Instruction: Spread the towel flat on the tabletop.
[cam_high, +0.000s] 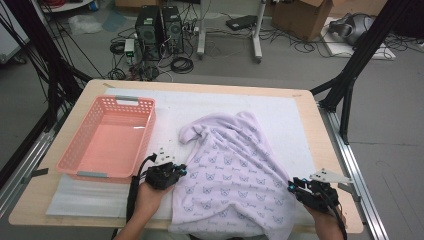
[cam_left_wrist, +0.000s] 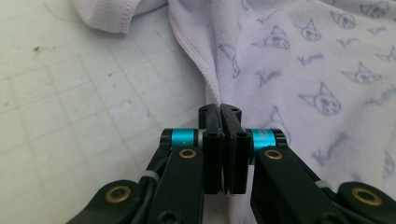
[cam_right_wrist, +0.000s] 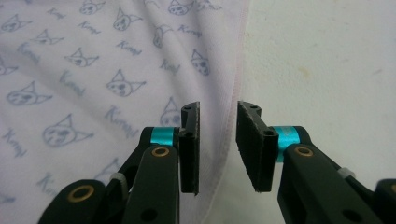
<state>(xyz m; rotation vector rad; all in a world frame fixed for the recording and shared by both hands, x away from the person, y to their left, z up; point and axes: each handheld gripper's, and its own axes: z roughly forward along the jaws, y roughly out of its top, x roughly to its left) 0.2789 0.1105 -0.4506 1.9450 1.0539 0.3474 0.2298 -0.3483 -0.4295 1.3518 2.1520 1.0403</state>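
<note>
Left tool (cam_left_wrist: 222, 112) pinched on soft lilac cloth (cam_high: 235, 170) hem (cat print); right tool (cam_right_wrist: 218, 126) open, straddling edge.

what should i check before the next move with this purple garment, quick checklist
1. Left claw shut on the garment hem: ok.
2. Right claw gripping: not ok, jaws open with the hem between them.
3. Right hem lined up in the gap: ok.
4. Garment flat: not ok, bunched near its top.
5. Pink basket clear of the cloth: ok, apart to the left.
6. Bottom edge on the table: cannot tell, it runs out of the high view.
</note>
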